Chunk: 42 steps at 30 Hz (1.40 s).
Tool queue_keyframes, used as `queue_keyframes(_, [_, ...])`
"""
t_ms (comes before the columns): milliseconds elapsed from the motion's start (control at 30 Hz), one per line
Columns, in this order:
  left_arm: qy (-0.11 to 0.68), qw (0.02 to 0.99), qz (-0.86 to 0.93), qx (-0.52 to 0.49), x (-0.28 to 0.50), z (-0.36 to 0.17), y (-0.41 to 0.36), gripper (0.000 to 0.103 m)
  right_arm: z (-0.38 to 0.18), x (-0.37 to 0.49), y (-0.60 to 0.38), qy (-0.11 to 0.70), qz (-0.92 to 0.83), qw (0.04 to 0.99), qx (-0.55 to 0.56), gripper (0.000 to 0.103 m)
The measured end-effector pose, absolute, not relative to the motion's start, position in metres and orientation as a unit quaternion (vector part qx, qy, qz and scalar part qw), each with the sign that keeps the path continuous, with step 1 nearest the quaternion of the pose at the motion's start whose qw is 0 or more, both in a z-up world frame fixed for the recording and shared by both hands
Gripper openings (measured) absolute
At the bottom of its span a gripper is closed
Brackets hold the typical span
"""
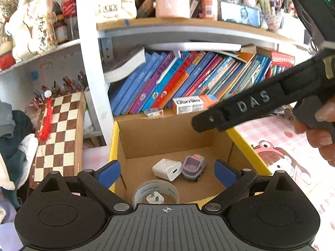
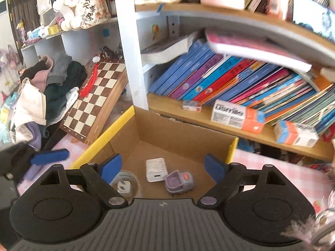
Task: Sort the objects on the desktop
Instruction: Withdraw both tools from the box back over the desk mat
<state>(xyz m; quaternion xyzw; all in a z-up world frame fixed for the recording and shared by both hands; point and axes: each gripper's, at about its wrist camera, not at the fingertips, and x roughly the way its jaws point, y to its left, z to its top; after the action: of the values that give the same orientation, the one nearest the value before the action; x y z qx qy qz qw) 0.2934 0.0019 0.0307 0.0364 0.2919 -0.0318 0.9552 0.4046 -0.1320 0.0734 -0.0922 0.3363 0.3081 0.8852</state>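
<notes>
An open cardboard box [image 1: 167,133] with yellow flaps stands on the desk below the bookshelf. Inside lie a white charger [image 1: 166,169], a purple toy car [image 1: 193,167] and a clear tape roll [image 1: 156,192] with a small white plug [image 1: 155,198] in its middle. My left gripper [image 1: 167,172] is open and empty above the box. My right gripper [image 2: 162,168] is open and empty over the same box [image 2: 167,133], above the charger [image 2: 156,169], the toy car [image 2: 180,182] and the tape roll [image 2: 127,183]. The right gripper's body [image 1: 261,102] shows in the left wrist view.
A bookshelf of leaning books [image 1: 188,79] rises right behind the box. A folding chessboard [image 1: 60,133] leans at the left beside a pile of clothes [image 2: 41,96]. Small cartons [image 2: 236,114] sit on the shelf edge. A pink checked desk mat [image 1: 282,144] lies to the right.
</notes>
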Motion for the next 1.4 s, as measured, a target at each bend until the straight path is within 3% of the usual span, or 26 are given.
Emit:
queue_keyframes(633, [0.253, 0.966, -0.031, 0.047, 0.215, 0.060, 0.023, 0.101, 0.087, 0.295, -0.156, 0.285, 0.271, 0.912, -0.117, 0.091])
queue_keyframes(733, [0.249, 0.967, -0.025, 0.047, 0.201, 0.059, 0.028, 0.101, 0.082, 0.277, -0.161, 0.280, 0.258, 0.918, -0.108, 0.097])
queue_keyframes(1400, [0.300, 0.954, 0.002, 0.021, 0.127, 0.017, 0.062, 0.101, 0.019, 0.179, -0.191, 0.322, 0.175, 0.927, -0.077, 0.099])
